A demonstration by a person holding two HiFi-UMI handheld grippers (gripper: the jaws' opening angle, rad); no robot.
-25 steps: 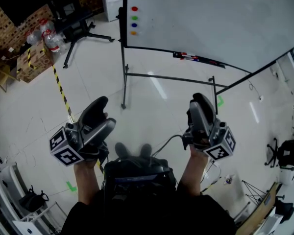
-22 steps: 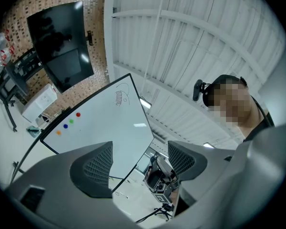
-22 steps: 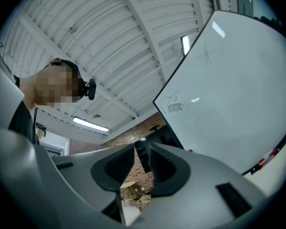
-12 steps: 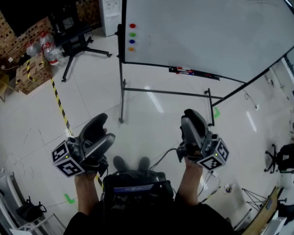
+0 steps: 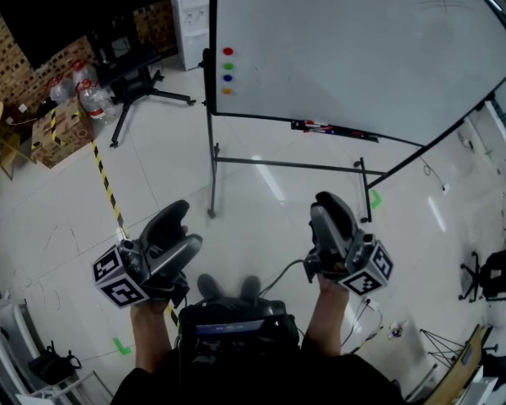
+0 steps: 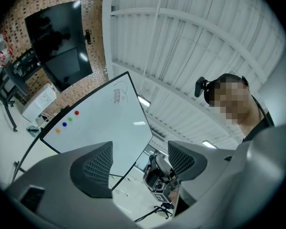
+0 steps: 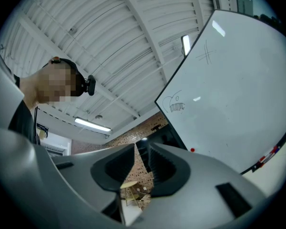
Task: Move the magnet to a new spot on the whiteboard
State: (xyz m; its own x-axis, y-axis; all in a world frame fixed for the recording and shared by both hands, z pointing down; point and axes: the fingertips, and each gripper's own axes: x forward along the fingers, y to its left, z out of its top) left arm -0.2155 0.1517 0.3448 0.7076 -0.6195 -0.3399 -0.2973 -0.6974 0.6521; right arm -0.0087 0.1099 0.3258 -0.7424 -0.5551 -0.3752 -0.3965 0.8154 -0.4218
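I'm holding both tools low over the pale tiled floor point(image 5: 152, 142), and neither touches anything. My left tongs point(image 5: 182, 228) are released: their two dark ribbed pads stand wide apart with only open room between them. My right tongs point(image 5: 330, 212) are clenched, the pads drawn in to a thin slit, and they grip nothing. The large white whiteboard on its black stand point(image 5: 354, 49) rises well ahead of both tongs. The magnets form a short column of four small round dots near the board's lower left corner, ahead of the left tongs and well apart from them: the red magnet point(image 5: 228, 51) on top, then the green magnet point(image 5: 228, 66), the blue magnet point(image 5: 228, 78) and the orange magnet point(image 5: 228, 91) lowest. A narrow black tray of markers point(image 5: 329, 127) runs along the board's lower edge, ahead of the right tongs. A yellow-and-black striped tape line point(image 5: 107, 184) runs along the floor ahead and left of the left tongs.
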